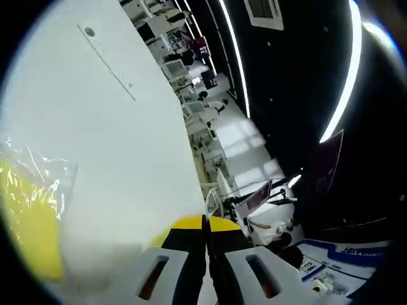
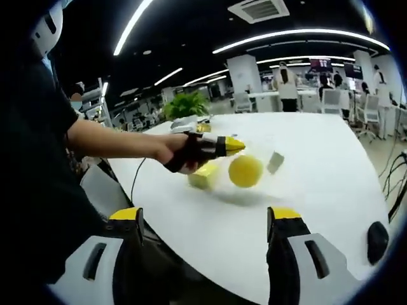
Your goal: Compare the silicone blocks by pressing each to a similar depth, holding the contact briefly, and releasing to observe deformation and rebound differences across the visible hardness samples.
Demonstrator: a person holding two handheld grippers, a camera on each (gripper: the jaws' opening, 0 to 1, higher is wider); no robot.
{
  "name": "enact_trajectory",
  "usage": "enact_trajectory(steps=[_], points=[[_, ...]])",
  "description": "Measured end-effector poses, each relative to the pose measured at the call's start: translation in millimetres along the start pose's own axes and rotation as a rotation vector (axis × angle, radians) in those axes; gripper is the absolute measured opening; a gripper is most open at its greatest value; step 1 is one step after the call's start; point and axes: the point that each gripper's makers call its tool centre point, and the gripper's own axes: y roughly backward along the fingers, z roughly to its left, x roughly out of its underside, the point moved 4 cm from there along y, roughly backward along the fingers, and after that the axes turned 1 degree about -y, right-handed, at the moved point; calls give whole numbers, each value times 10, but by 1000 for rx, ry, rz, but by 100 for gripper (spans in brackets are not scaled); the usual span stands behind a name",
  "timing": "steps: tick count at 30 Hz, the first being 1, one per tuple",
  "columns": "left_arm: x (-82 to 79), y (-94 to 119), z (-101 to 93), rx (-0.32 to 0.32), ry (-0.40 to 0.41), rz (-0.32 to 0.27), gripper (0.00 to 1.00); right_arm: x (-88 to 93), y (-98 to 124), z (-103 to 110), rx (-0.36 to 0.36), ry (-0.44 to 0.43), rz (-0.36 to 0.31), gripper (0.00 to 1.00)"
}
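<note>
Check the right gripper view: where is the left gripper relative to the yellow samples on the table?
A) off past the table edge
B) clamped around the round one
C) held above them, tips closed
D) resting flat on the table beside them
C: the left gripper hangs over the round yellow sample and the yellow block, its yellow fingers together.

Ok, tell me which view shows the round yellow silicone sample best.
The right gripper view. There the round yellow silicone sample sits whole on the white table, beside a yellow block and below the left gripper. The left gripper view gives a yellow shape under clear plastic at its edge; I cannot tell if it is that sample.
</note>
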Motion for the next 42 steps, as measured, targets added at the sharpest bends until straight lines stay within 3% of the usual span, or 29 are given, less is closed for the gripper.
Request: enact_trajectory(steps=[5,7,9,10,17,20,21,35,38,42], points=[[18,-9,138,-50,-3,-33,0,122,-36,80,4,-20,21,72],[10,-10,211,-76,-16,-26,0,123,-29,109,9,-22,19,71],[12,-3,259,-87,-39,-4,0,68,-38,166,-6,-65,-28,71],[25,18,333,-128,-64,12,0,45,-40,196,-18,-85,-48,71],[44,22,421,-166,-120,46,0,90,-45,150,14,-57,-16,70],[10,30,529,-221,-207,75,0,97,-48,135,21,-57,-8,70],[6,44,555,-247,-202,74,0,97,-51,137,19,-57,-6,70],[-8,3,593,-300,-257,138,6,62,-11,194,17,-35,-4,67],[26,60,589,-336,-257,171,6,41,32,209,30,-29,-24,67],[13,125,584,-332,-298,191,7,70,41,206,39,-44,-20,68]])
